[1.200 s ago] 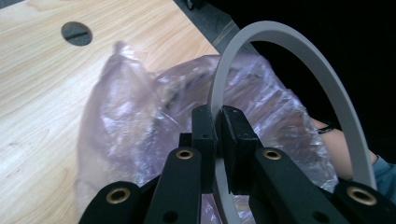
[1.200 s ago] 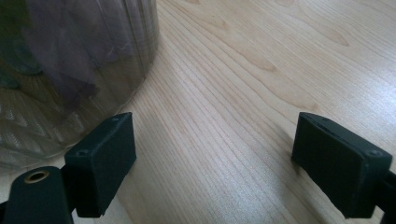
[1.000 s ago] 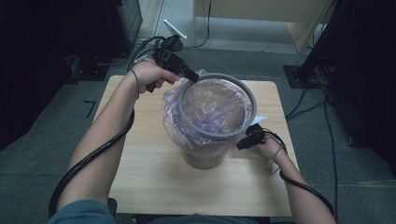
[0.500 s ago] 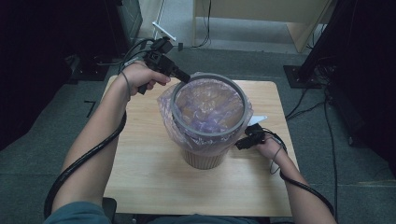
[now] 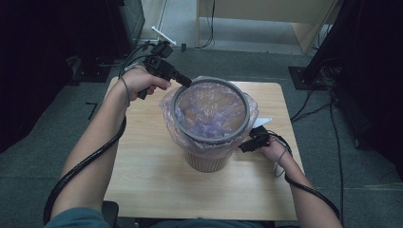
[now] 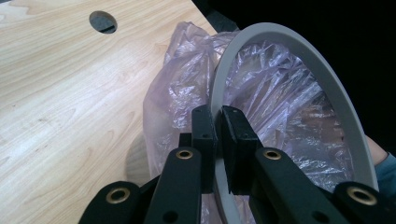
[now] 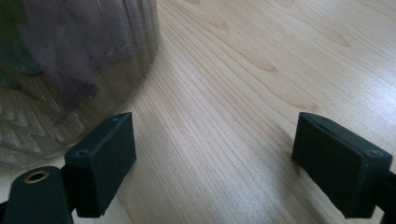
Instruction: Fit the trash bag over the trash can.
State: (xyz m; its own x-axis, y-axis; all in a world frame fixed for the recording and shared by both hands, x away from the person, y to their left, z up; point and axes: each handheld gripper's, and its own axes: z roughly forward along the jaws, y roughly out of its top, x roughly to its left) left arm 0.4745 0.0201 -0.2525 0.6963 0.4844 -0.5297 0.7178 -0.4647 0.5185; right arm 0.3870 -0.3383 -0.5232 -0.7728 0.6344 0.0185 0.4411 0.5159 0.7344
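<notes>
A beige ribbed bin (image 5: 206, 161) stands mid-table, lined with a pale purple plastic bag (image 5: 209, 114) whose edge spills over the top. A grey ring (image 5: 212, 139) lies on the bag at the bin's mouth, tilted. My left gripper (image 5: 186, 81) is shut on the ring's far-left edge. In the left gripper view its jaws (image 6: 217, 114) pinch the grey ring (image 6: 289, 46) with crinkled bag (image 6: 177, 70) on both sides. My right gripper (image 5: 247, 145) stands open low beside the bin's right side. In the right gripper view, its pads (image 7: 215, 123) hover over bare wood next to the bin wall (image 7: 56, 116).
The light wooden table (image 5: 142, 175) has a cable hole (image 6: 102, 22) near its far left corner. Black cables trail from both grippers. Dark equipment stands (image 5: 328, 52) and floor cables surround the table on grey carpet.
My left gripper has shifted a little to the left with the grey ring in it, dragging the ring and bag top that way. The right gripper has stayed put.
</notes>
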